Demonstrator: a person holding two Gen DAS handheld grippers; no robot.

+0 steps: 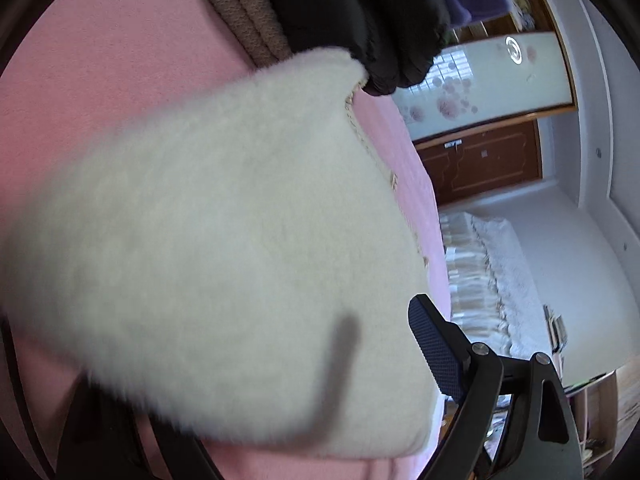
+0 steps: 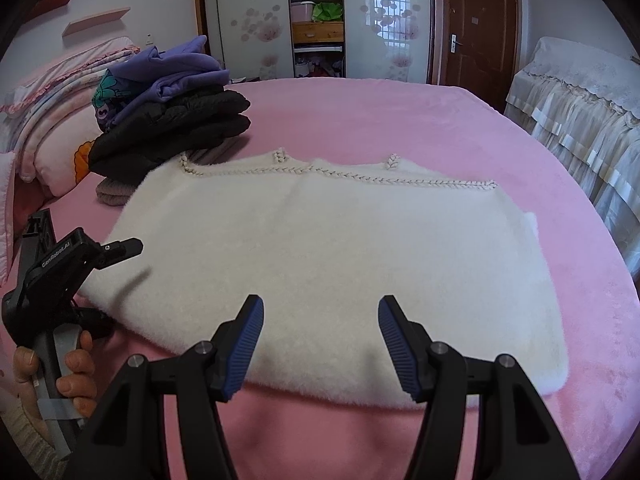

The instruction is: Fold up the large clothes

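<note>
While folded flat, white fleece garment (image 2: 328, 252).

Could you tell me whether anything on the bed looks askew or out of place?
Nothing stands out. The white garment lies flat and folded on the pink bed, and the folded stack beside it looks tidy.

Right gripper (image 2: 320, 344): jaws parted, nothing between the blue pads, pointing forward and down. Left gripper (image 2: 86, 276): seen at the lower left of the right wrist view, jaws spread wide and empty. Bare hand (image 2: 60, 376) wraps its handle, fingers (image 2: 78, 364) curled round the grip.
</note>
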